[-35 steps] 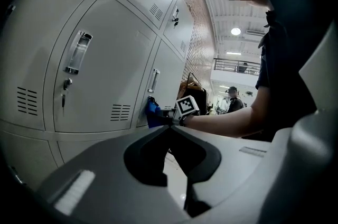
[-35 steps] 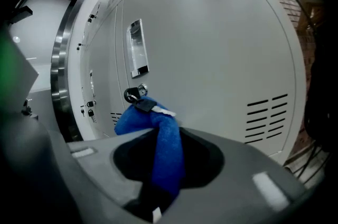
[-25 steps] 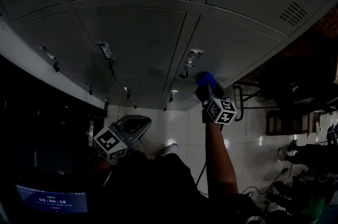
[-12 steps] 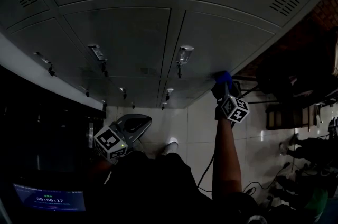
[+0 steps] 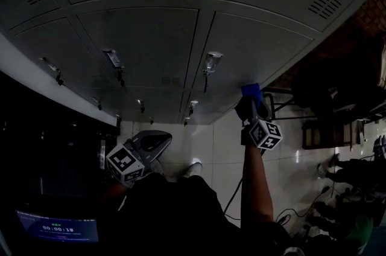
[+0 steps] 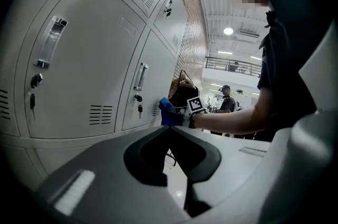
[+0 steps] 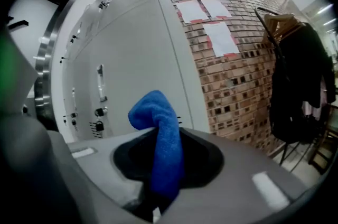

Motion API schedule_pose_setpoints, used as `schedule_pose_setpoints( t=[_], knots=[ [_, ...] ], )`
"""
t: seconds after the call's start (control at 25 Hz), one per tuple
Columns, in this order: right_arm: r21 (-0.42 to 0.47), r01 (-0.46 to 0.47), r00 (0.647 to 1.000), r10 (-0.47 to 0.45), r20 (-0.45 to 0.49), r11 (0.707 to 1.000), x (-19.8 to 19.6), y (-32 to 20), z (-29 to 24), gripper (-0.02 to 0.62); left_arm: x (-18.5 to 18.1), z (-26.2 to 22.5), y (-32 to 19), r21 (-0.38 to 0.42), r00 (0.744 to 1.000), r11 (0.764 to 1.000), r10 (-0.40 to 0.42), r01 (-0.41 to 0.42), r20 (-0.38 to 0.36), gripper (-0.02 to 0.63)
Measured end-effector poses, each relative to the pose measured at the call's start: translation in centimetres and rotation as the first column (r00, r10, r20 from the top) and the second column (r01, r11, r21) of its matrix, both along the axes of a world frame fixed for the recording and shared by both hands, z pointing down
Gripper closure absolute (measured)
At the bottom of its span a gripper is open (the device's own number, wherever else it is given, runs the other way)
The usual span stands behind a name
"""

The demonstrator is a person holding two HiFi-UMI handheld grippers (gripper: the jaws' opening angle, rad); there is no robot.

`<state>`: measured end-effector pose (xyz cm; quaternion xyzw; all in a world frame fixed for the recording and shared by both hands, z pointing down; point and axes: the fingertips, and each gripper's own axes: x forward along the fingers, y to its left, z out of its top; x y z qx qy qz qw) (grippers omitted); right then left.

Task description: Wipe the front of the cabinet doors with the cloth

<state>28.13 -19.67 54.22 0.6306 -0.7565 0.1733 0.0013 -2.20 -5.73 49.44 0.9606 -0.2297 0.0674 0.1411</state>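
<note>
Grey metal cabinet doors (image 5: pixel 253 49) with handles and key locks fill the upper head view. My right gripper (image 5: pixel 252 105) is held out on a straight arm at the lower right corner of one door, shut on a blue cloth (image 5: pixel 251 92). In the right gripper view the cloth (image 7: pixel 161 138) stands up from between the jaws in front of the door (image 7: pixel 132 70); contact with the door cannot be told. The left gripper (image 5: pixel 151 143) hangs back near my body, jaws shut and empty. It sees the cloth (image 6: pixel 168 112) by the doors (image 6: pixel 90 75).
A brick wall with paper sheets (image 7: pixel 211 11) adjoins the cabinet on the right, with dark coats on a rack (image 7: pixel 296 75) beside it. Chairs (image 5: pixel 319 134) stand on the tiled floor to the right. A screen with a timer (image 5: pixel 57 229) glows at lower left. People (image 6: pixel 227 101) stand far off.
The right gripper with the cloth slid right along the lower door, from near the handle to the cabinet's right edge. The left gripper stayed put.
</note>
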Motion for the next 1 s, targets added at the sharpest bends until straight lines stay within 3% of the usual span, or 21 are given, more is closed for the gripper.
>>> schedule_pose_setpoints(
  t=[0.12, 0.28, 0.4, 0.76, 1.0],
  knots=[
    [0.064, 0.144, 0.989, -0.142, -0.035, 0.988, -4.5, 2.5, -2.2, 0.512, -0.3, -0.1, 0.0, 0.014, 1.000, 1.000, 0.011, -0.011, -0.005, 0.604],
    [0.127, 0.340, 0.941, -0.336, -0.051, 0.932, -11.3, 6.5, -5.6, 0.512, -0.7, -1.2, -0.2, 0.035, 1.000, 0.999, -0.004, 0.005, -0.024, 0.604],
    [0.166, 0.423, 0.905, -0.424, -0.027, 0.891, -15.1, 9.0, -7.8, 0.512, -0.9, -1.7, -0.4, 0.048, 1.000, 0.999, 0.000, 0.001, -0.030, 0.604],
    [0.202, 0.555, 0.827, -0.561, -0.032, 0.807, -21.1, 13.2, -10.7, 0.512, -1.6, -2.6, -0.2, 0.065, 0.999, 0.998, 0.011, -0.008, -0.049, 0.604],
    [0.193, 0.595, 0.801, -0.596, -0.057, 0.780, -22.8, 14.0, -11.2, 0.512, -1.8, -3.6, -0.3, 0.077, 0.998, 0.997, 0.011, -0.006, -0.067, 0.604]
  ],
)
